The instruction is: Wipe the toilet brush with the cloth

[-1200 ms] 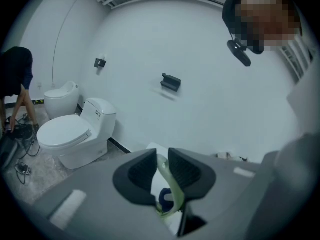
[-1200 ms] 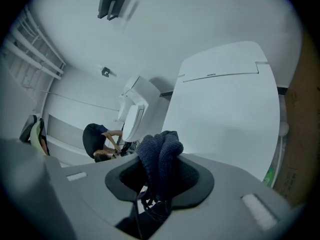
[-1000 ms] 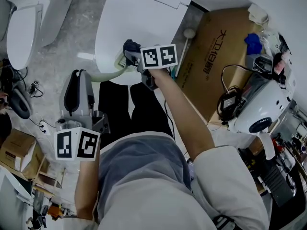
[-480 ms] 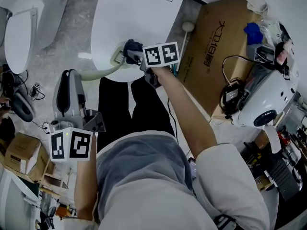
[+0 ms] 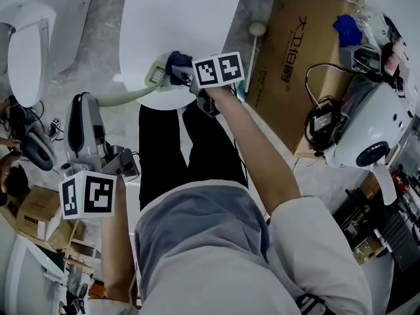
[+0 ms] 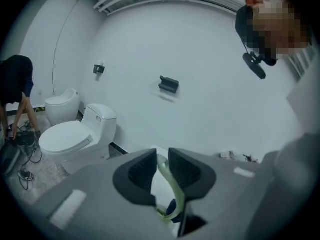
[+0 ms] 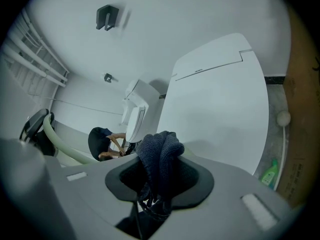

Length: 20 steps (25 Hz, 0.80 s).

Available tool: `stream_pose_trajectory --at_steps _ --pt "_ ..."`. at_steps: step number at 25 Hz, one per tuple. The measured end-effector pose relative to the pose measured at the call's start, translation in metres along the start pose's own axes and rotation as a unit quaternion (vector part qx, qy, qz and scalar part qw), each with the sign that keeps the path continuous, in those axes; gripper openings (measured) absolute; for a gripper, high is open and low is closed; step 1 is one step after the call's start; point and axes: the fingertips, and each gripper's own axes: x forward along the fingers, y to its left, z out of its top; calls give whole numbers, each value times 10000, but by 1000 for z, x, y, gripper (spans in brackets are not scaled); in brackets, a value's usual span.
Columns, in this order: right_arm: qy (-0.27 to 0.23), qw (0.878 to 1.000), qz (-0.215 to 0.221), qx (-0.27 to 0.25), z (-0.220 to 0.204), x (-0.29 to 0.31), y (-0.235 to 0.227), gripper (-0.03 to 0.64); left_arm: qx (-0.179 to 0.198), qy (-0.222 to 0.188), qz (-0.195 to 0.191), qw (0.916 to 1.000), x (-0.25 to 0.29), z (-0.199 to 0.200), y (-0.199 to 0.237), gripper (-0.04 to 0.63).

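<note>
The toilet brush has a pale green curved handle [image 5: 128, 96] and a pale head [image 5: 156, 76] that lies over the white toilet lid [image 5: 190, 18]. My left gripper [image 5: 88, 101] is shut on the handle's end [image 6: 162, 170] at the left of the head view. My right gripper [image 5: 184, 77] is shut on a dark blue knitted cloth [image 5: 177, 63], which is pressed against the brush head. The cloth [image 7: 160, 161] bulges out between the right jaws. In the right gripper view the handle [image 7: 57, 143] curves off to the left.
A large cardboard box [image 5: 295, 64] stands right of the toilet, with a white ball-topped stick [image 5: 256, 30] and a green bottle [image 7: 270, 173] beside it. A second toilet [image 5: 26, 44] is at the left. A crouching person [image 7: 102, 143] and cables lie beyond.
My left gripper has drifted left and back toward the body with the handle still in it. The right gripper keeps the cloth at the brush head.
</note>
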Motion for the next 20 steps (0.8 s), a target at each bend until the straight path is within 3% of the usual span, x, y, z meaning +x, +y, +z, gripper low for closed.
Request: stream_pose_trajectory --at_steps 5,14,20 --pt "12 10000 95 -30 -7 -5 -10 115 161 -122 37 9998 7 2 -12 0" --pt "147 9997 -193 -27 -21 -10 -51 115 440 -284 30 9986 22 5 -35 0" --pt "369 9950 -635 -674 -26 5 -69 112 497 -377 41 9980 22 2 -34 0"
